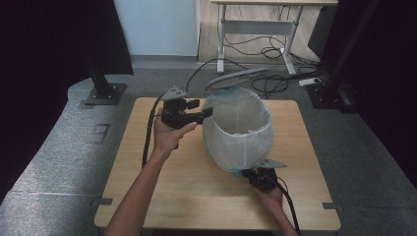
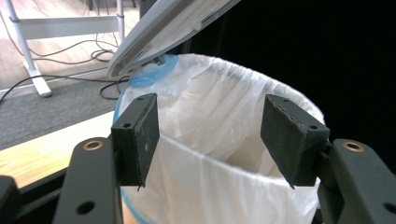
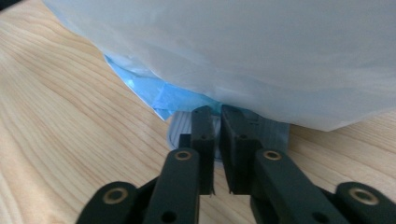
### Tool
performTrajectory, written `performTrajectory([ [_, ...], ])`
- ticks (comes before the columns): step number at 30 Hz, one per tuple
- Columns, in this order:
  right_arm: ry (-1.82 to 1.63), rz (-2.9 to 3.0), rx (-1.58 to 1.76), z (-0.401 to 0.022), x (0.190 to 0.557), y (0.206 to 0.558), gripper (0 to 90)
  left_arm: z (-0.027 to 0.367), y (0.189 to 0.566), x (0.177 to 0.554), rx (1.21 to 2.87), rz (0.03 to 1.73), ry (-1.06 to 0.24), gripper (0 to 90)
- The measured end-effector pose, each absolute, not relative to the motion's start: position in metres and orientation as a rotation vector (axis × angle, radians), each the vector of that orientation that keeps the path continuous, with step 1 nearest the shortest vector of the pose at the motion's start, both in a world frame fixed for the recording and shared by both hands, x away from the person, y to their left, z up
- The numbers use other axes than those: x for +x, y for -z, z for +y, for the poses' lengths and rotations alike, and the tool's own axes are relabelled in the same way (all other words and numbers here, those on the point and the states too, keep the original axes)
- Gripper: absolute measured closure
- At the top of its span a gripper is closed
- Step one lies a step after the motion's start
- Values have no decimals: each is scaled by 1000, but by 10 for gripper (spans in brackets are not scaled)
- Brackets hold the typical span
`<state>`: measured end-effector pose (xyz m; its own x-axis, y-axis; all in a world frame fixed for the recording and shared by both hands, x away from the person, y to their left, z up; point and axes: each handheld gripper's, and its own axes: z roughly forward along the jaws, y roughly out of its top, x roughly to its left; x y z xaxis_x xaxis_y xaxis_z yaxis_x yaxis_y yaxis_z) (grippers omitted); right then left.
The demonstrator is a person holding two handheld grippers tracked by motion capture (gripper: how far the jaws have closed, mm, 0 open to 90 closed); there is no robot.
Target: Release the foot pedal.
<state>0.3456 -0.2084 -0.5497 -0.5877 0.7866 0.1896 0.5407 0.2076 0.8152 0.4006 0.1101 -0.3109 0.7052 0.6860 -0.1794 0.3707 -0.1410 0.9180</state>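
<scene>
On the light wooden table (image 1: 162,196) stands a blue round pedal bin lined with a white plastic bag (image 1: 238,130), upright near the middle, its long axis vertical and its mouth facing up; no brand, label or writing can be read on it. Its grey lid (image 1: 236,77) is tilted up at the far side. At the bin's rim, the left gripper (image 1: 206,112) has its jaws spread wide with nothing between them, the bag's edge (image 2: 219,154) just beyond the pads. Low at the near side, the right gripper (image 3: 215,126) points at the grey ribbed foot pedal (image 3: 180,128), jaws nearly together; whether they pinch the pedal is hard to tell. Behind the table stand a white desk frame (image 1: 255,27) and loose black cables (image 1: 275,83).
</scene>
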Motion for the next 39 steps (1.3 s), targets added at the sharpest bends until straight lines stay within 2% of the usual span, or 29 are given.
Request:
performTrajectory([
  [3, -1399, 2189, 1297, -210, 345, 550, 690, 113, 315, 400, 1762, 848, -343, 377],
  [11, -1443, 2096, 1330, -209, 338, 540, 482, 120, 321, 394, 1765, 849, -347, 379],
  [22, -1387, 2053, 1321, -221, 329, 537, 431, 130, 327, 383, 1772, 846, -368, 380],
  [39, -1363, 2011, 1344, -266, 312, 525, 416, 148, 350, 357, 1780, 834, -398, 380],
])
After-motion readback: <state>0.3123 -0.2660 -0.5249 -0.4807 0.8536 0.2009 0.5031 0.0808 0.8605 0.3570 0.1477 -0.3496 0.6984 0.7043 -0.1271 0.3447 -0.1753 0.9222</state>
